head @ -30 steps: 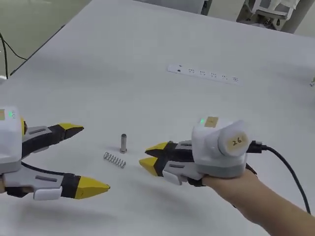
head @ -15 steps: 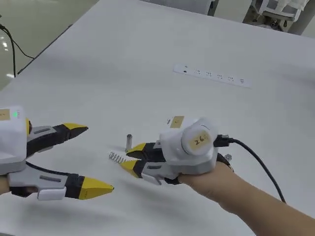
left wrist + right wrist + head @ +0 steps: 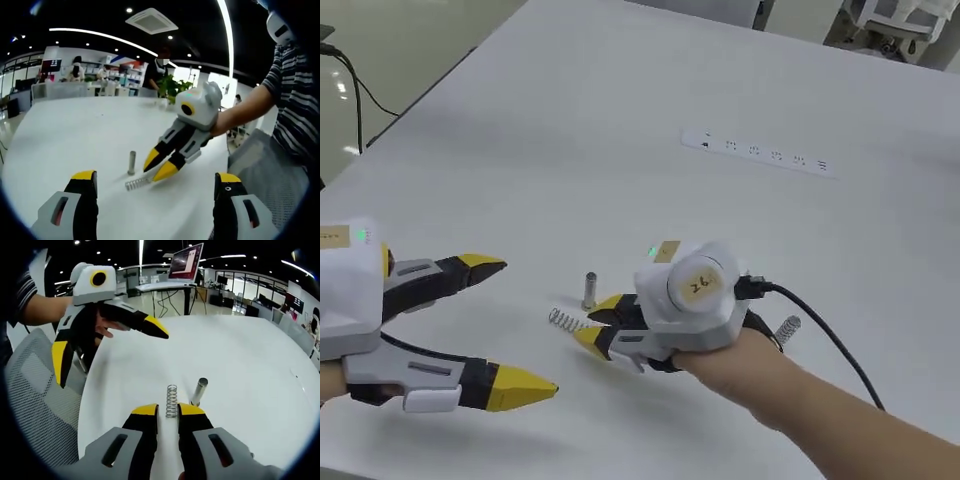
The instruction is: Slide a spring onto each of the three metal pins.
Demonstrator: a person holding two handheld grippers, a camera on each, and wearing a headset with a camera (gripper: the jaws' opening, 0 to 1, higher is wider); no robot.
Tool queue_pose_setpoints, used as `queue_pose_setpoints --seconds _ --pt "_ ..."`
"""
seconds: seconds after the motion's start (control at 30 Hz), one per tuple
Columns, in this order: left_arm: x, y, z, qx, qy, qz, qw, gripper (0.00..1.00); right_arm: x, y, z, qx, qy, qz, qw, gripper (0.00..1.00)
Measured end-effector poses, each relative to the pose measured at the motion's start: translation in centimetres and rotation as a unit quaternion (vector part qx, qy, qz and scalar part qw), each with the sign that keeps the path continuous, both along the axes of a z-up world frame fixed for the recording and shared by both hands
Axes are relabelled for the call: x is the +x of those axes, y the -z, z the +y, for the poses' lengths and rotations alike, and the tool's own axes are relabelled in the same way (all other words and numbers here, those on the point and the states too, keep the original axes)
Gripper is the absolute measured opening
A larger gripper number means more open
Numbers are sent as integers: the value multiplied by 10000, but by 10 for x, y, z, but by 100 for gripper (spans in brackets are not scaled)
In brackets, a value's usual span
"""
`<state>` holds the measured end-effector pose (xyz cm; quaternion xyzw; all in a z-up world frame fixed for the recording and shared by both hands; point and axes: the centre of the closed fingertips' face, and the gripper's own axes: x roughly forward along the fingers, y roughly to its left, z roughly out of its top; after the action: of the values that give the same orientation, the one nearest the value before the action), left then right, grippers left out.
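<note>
In the lower middle of the right gripper view, the spring lies flat on the table. Its long axis runs straight ahead of the right gripper, with its near end at the narrowly parted tips, perhaps touching them. The pin stands just to the right. The left gripper, spread wide, is farther off.

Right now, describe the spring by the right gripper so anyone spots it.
On the white table, a short metal pin stands upright. The spring lies flat beside it, at the tips of the right gripper: coiled, not smooth.
</note>
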<state>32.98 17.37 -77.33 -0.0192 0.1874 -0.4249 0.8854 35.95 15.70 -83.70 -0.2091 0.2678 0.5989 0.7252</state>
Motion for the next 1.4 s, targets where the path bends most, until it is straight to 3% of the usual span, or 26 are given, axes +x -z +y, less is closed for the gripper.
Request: queue_pose_setpoints --seconds 0.57,0.9,1.4 --pt "-2 4 2 45 -1 92 9999 93 2 25 1 -305 -18 -126 9995 9" --pt "-2 7 -3 48 27 150 9999 93 0 23 3 -81 49 70 9999 8" --pt "-1 10 -15 62 229 216 9995 90 -4 0 -21 -30 -202 -104 9997 7"
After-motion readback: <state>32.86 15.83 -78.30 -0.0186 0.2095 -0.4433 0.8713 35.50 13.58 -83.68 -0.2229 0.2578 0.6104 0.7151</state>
